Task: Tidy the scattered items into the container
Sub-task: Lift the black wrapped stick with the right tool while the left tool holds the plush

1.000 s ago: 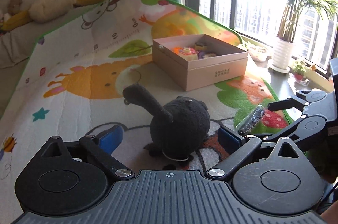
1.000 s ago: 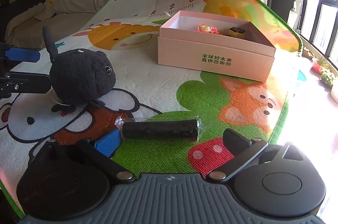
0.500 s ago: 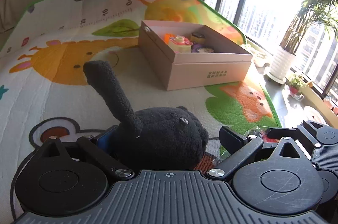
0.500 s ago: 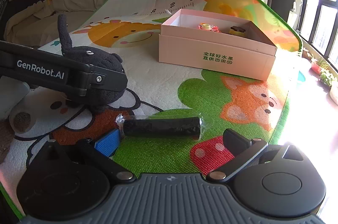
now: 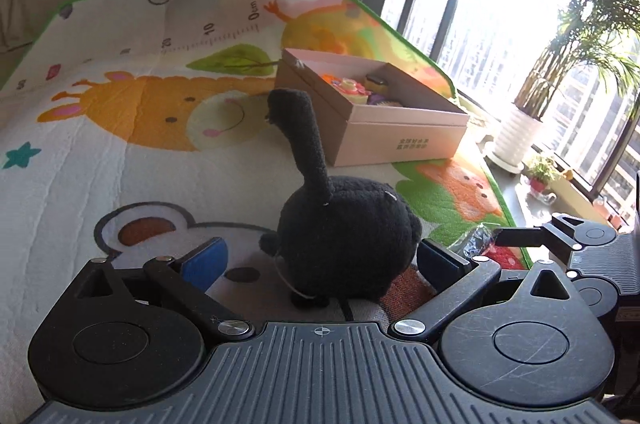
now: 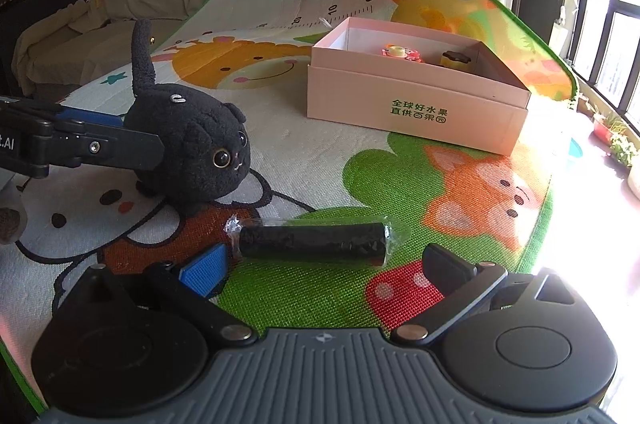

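left tool [image 5: 320,258] around black plush cat [image 5: 344,236]

A fluffy black plush cat [image 6: 192,148] sits on a cartoon-animal-printed, green-edged play mat [image 6: 400,184] near a pale pink cardboard box [image 6: 416,104] with green lettering.

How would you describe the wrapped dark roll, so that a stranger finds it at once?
Start at the pink box on the cartoon play mat. In front of it, on the mat's green patch, lies the dark roll in clear plastic. Unlike the fluffy black cat plush beside it, it is a smooth cylinder lying flat.
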